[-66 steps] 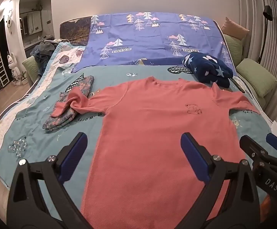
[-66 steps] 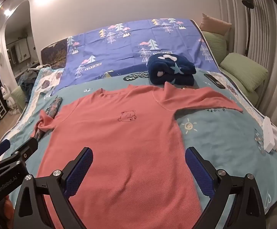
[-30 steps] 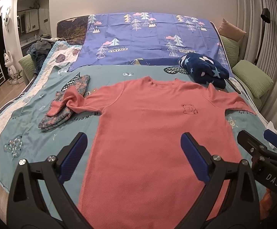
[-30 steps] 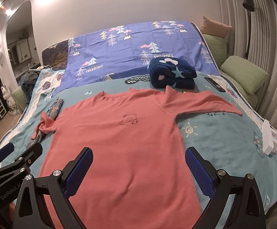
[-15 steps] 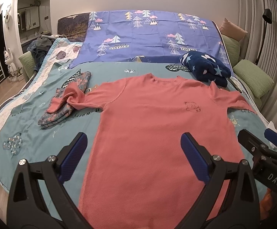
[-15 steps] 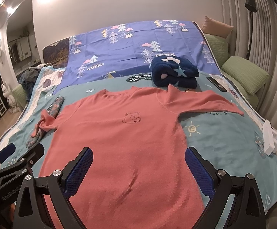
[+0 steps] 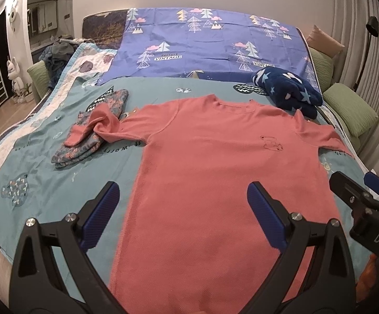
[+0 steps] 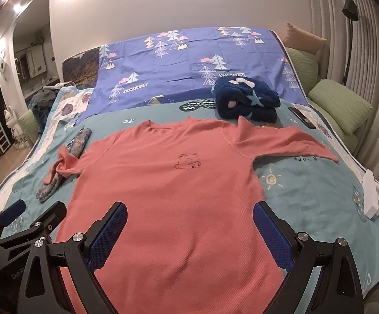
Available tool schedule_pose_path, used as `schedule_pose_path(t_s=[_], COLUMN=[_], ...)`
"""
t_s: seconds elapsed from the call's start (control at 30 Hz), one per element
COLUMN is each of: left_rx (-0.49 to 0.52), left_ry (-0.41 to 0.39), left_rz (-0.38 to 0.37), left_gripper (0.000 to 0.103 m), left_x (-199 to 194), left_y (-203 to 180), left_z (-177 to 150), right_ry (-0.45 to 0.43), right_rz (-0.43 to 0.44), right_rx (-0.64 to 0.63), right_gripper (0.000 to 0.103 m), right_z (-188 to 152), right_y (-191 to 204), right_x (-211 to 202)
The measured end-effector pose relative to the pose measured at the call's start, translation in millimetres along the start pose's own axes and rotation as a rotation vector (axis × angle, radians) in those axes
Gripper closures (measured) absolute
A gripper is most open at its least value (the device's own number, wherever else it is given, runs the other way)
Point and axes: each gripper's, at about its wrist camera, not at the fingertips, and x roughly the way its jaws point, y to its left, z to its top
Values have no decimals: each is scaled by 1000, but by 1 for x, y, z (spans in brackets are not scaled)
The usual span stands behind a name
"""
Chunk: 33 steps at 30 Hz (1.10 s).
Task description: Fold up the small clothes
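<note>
A coral long-sleeved shirt (image 7: 215, 162) (image 8: 179, 183) lies face up and flat on the bed, collar away from me, a small bear outline on its chest. Its left sleeve (image 7: 98, 125) is bunched over a folded floral garment (image 7: 92, 133) (image 8: 66, 162); its right sleeve (image 8: 288, 141) stretches out flat. My left gripper (image 7: 183, 210) hovers open above the shirt's lower left part, holding nothing. My right gripper (image 8: 189, 230) hovers open above the lower middle of the shirt, also holding nothing. Each gripper shows at the edge of the other's view.
A folded navy star blanket (image 7: 288, 91) (image 8: 247, 102) sits beyond the right shoulder. A dark phone (image 8: 302, 116) and a white box (image 8: 372, 196) lie near the bed's right edge. Green pillows (image 8: 341, 104) line the right side, and a clothes pile (image 7: 56, 52) sits at the far left.
Both grippers drifted slightly over the shirt's hem end and stayed open. The shirt and the other clothes have not moved.
</note>
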Motion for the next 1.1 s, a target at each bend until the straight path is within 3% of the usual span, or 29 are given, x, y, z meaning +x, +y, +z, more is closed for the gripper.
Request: schedule_pose_path(t_s=[0.13,0.27,0.37,0.43,0.5,0.57,0.67,0.93,1.1], left_rx=[-25,-93,-210,-289,-377,-469,-618,-867,-994], left_ry=[22,58,60,68,111,160,219,287,302], left_rz=[-31,-81,-51,-12,3,-16,-54,-86,-108], left_gripper=[5,5,5,10,28,36,37,37,37], left_x=[12,27,47,66,94,117,149,233,263], left_y=[12,46,98,135,178,212,252,300,314], left_z=[3,16,28,36,44,45,39,32,22], right_ry=[2,-3,-15,-27,-14,24,64,142,199], right_rz=[9,79,117,125,146,199,277,420,478], right_rx=[-29,-70,-121,-160,-188,-202,-240,-473,-537], right_gripper=[10,41,52,52,52,52,52,52,52], right_z=[8,33,49,53,54,55,56,60,54], right_y=[8,24,40,51,62,72,87,172,218], right_x=[4,7,10,14,24,41,65,124,158])
